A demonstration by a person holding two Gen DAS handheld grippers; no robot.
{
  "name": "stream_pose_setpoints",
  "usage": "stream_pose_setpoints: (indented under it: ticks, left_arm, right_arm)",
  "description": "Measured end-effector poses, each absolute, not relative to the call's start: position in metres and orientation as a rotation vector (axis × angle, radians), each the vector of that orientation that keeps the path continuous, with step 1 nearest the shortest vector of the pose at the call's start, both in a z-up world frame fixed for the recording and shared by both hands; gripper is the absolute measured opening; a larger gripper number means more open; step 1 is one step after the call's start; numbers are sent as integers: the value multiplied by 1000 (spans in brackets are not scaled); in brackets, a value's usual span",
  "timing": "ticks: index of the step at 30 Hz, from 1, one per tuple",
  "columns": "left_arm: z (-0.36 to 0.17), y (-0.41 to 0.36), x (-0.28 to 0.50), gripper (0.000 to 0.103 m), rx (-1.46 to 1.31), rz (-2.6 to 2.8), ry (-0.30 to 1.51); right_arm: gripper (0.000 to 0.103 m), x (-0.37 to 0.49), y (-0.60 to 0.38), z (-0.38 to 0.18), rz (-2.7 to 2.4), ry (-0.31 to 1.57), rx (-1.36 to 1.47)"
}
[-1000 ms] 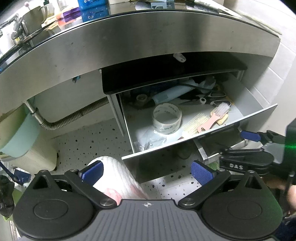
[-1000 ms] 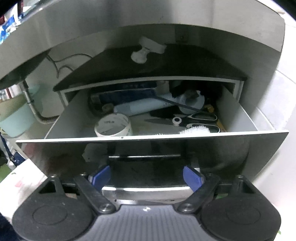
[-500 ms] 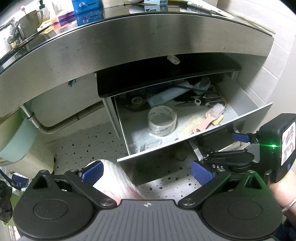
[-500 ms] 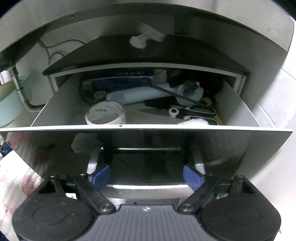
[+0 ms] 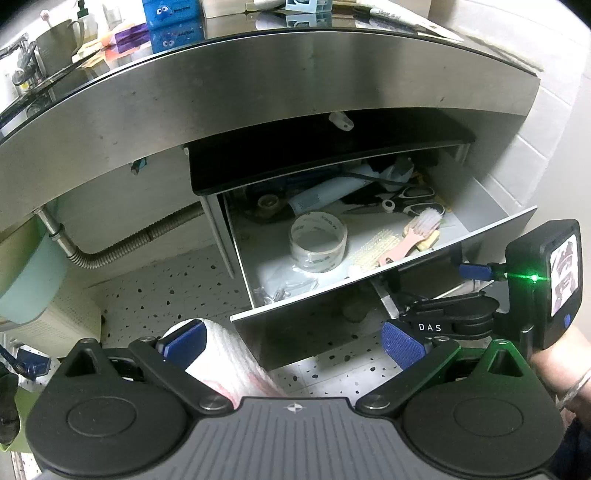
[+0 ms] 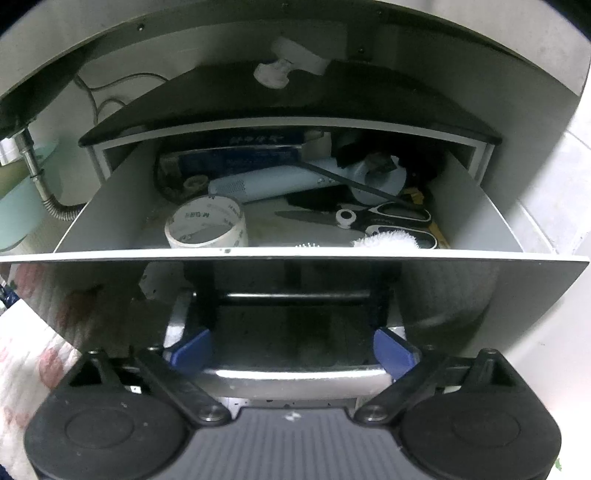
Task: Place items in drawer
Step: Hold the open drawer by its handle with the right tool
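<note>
The drawer (image 5: 388, 275) under the steel counter stands pulled out. Inside lie a tape roll (image 5: 318, 243), a pink brush (image 5: 413, 236), scissors (image 5: 402, 205) and a pale blue tube (image 5: 325, 192). My left gripper (image 5: 291, 341) is open in front of the drawer, with a white and pink cloth (image 5: 225, 363) resting against its left finger. My right gripper (image 6: 291, 352) is open, its fingers either side of the metal handle (image 6: 291, 373) below the drawer front (image 6: 295, 291). The tape roll (image 6: 207, 227) and scissors (image 6: 369, 219) show over the drawer's edge.
The steel countertop (image 5: 258, 85) overhangs the drawer and carries a blue box (image 5: 171, 14) and a metal jug (image 5: 59, 40). A corrugated drain hose (image 5: 122, 247) runs at left above a speckled floor (image 5: 166, 295). A tiled wall (image 5: 554, 122) stands at right.
The drawer has slid further out. The left gripper has drawn back and up, so more of the counter shows. The right gripper stays at the handle.
</note>
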State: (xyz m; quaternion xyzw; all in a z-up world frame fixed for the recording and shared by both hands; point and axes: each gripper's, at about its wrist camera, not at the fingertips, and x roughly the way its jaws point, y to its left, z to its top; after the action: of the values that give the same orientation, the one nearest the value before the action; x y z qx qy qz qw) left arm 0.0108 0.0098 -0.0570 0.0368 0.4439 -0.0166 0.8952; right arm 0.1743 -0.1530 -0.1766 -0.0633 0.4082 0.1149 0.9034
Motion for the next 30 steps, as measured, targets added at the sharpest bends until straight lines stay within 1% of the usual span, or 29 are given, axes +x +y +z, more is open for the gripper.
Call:
stream_pose_setpoints:
  ticks: [30]
  left_arm:
    - [-47,18,18,102,77,-19,901]
  right_arm:
    - [96,179,-153,-170,247,951,-147]
